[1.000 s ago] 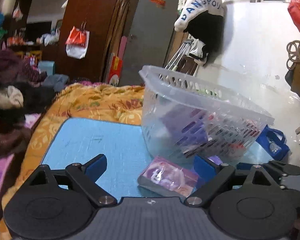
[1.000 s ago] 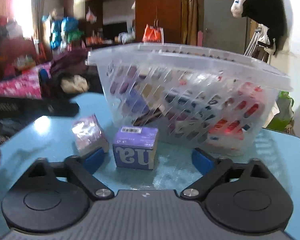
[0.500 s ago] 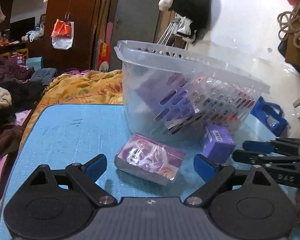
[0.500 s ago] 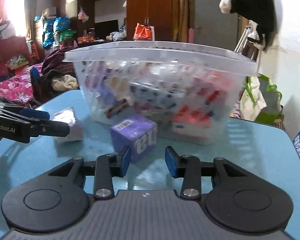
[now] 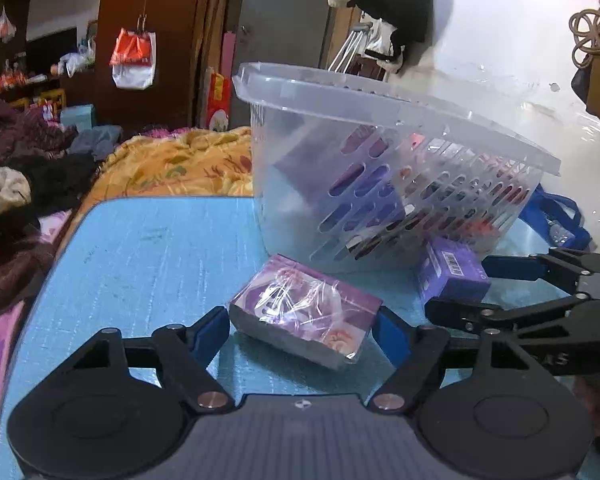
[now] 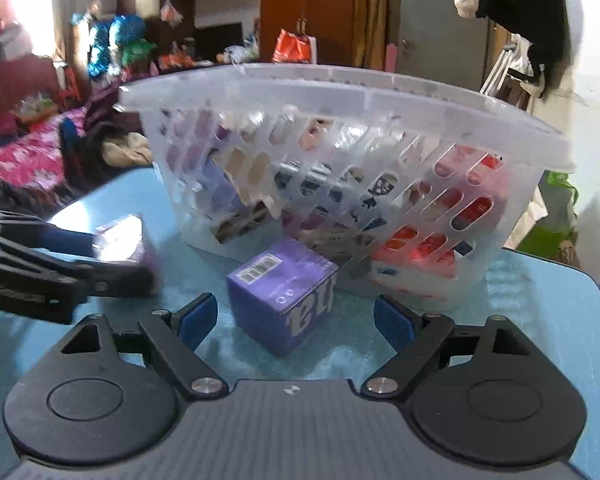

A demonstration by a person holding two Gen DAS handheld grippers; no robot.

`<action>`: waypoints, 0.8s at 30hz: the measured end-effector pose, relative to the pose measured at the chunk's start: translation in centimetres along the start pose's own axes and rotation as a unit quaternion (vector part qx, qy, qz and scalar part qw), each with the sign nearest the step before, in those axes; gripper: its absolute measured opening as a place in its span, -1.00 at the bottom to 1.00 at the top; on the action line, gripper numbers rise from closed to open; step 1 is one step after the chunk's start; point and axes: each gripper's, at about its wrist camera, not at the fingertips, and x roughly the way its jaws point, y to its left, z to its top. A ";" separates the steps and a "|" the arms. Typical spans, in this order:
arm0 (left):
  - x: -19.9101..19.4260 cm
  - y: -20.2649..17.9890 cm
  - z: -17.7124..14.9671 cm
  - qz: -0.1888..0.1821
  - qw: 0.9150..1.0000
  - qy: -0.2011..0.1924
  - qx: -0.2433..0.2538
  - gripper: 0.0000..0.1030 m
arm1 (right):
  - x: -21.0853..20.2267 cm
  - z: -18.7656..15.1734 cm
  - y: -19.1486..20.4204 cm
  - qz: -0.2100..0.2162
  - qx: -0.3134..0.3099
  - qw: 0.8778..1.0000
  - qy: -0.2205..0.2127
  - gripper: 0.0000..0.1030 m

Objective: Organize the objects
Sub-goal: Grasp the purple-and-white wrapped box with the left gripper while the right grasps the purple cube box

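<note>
A flat purple pack wrapped in clear film point(image 5: 306, 310) lies on the blue table point(image 5: 148, 248), between the open fingers of my left gripper point(image 5: 302, 332). A purple box with a barcode point(image 6: 282, 294) stands in front of the clear plastic basket point(image 6: 340, 92), between the open fingers of my right gripper point(image 6: 296, 318). The box also shows in the left wrist view point(image 5: 450, 276), with the right gripper's fingers point(image 5: 512, 268) on either side of it. The basket point(image 5: 380, 96) holds several packs. The left gripper point(image 6: 80, 260) shows blurred at the left of the right wrist view.
A bed with an orange patterned cover point(image 5: 172, 168) and heaped clothes point(image 5: 16, 184) lies beyond the table's far edge. A blue bag point(image 5: 556, 216) sits behind the basket on the right. A green bag point(image 6: 552, 220) hangs past the table's right side.
My left gripper has moved forward so the wrapped pack sits between its fingers. My right gripper has opened wide and now straddles the purple box.
</note>
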 end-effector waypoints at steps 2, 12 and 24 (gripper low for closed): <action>-0.4 -0.4 -0.1 0.003 1.000 -0.011 0.008 0.56 | -0.2 -0.1 -0.2 0.009 0.006 1.000 -0.004 0.33; -3.2 -2.2 -0.7 -0.013 0.998 -0.067 0.007 0.56 | -2.7 -1.5 -1.3 0.017 0.009 0.999 -0.026 0.04; -5.2 -3.3 -2.2 -0.041 0.994 -0.102 -0.006 0.56 | -7.2 -2.3 -2.7 0.016 0.022 0.996 -0.086 0.03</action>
